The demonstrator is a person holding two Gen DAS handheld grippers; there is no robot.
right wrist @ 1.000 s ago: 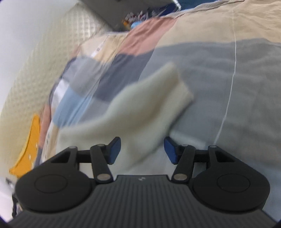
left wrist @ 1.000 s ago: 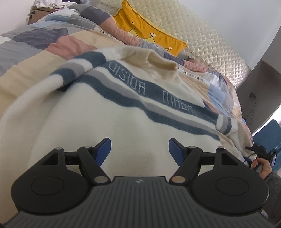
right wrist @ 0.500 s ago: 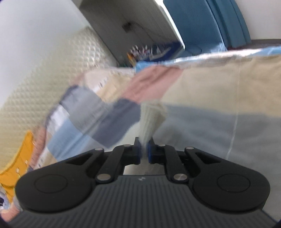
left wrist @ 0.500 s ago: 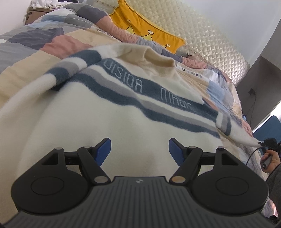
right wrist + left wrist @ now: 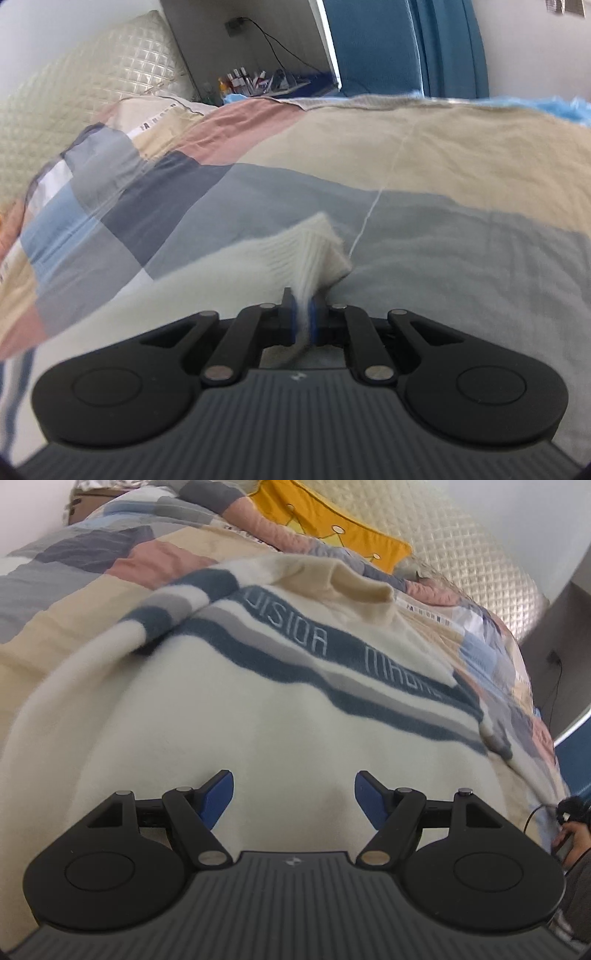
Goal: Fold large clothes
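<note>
Cream sweater (image 5: 229,716) spread on the bed (image 5: 461,177).
The right hand-held gripper (image 5: 303,319) pinches the sleeve cuff (image 5: 314,247); the left hand-held gripper (image 5: 293,794) is wide above the sweater, holding nothing.

A bedroom: patchwork duvet (image 5: 92,576), quilted headboard (image 5: 461,572), yellow pillow (image 5: 332,528).

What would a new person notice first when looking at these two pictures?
First, the big cream sweater with dark blue and grey stripes, spread on the patchwork bedcover under the open left gripper. Next, the right gripper, shut on the sweater's ribbed cuff. A yellow pillow lies near the quilted headboard.
</note>
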